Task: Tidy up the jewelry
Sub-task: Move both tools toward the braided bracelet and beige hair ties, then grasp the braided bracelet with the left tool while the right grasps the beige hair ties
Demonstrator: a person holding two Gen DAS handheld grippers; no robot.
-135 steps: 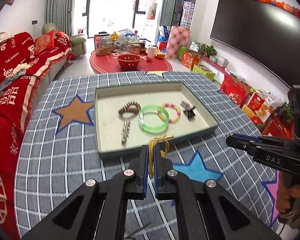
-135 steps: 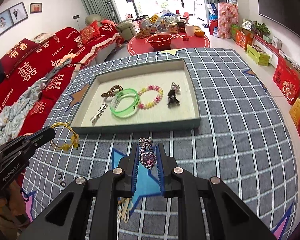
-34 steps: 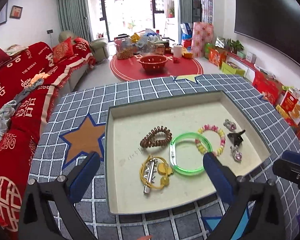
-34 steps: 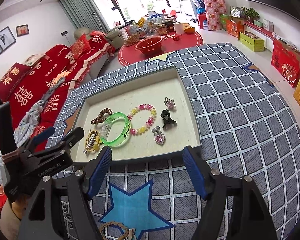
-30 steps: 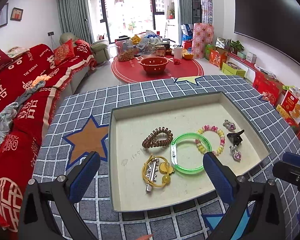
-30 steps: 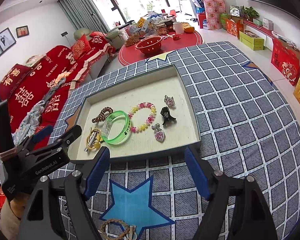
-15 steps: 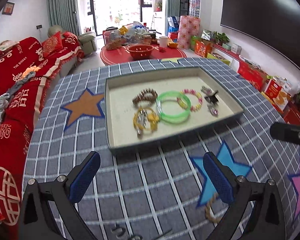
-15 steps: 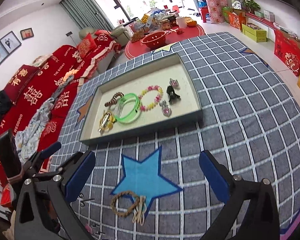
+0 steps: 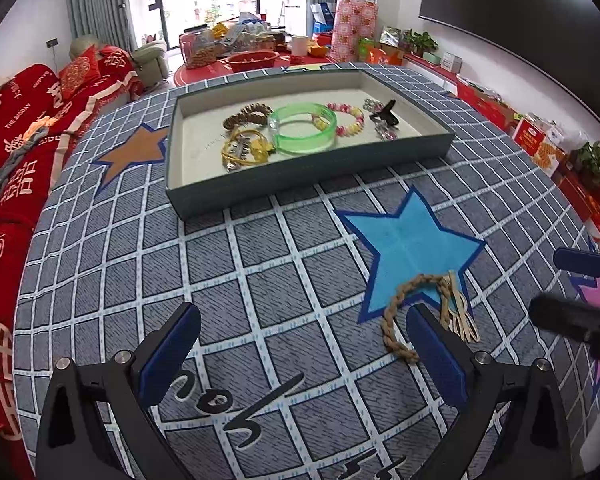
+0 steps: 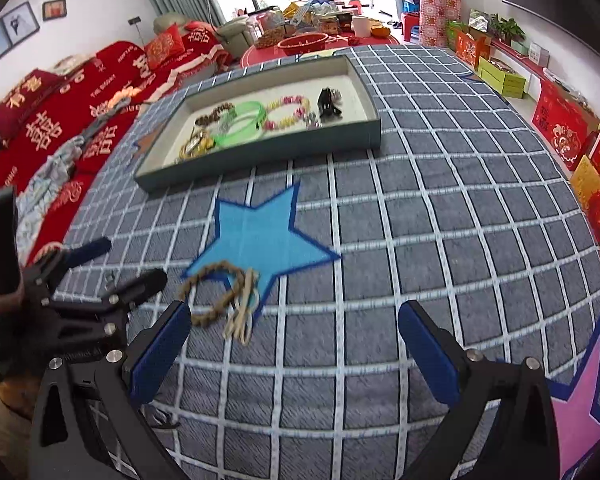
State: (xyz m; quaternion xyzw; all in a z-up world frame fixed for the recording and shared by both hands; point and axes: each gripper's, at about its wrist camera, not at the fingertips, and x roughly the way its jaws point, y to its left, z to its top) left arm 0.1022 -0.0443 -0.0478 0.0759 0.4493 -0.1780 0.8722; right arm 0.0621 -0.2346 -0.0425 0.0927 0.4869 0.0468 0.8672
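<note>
Just ahead of the right claw (image 10: pixel 292 334), gaping and empty like the left claw (image 9: pixel 300 344), the braided rope bracelet (image 10: pixel 214 294) lies on the table (image 10: pixel 440 200), likely light and limp, best pinched across its braid.

A shallow grey-blue rectangular tray (image 9: pixel 300 178) with a cream floor held a translucent green bangle (image 9: pixel 302 128), a pink-and-yellow beaded bracelet (image 9: pixel 346 118), a brown coiled hair tie (image 9: pixel 247 114), a yellow cord bracelet (image 9: pixel 244 152) and a black claw clip (image 9: pixel 385 112). Well apart, a braided tan rope bracelet (image 9: pixel 414 314) with pale tassels lay flat on the surface, overlapping a blue star's tip.
</note>
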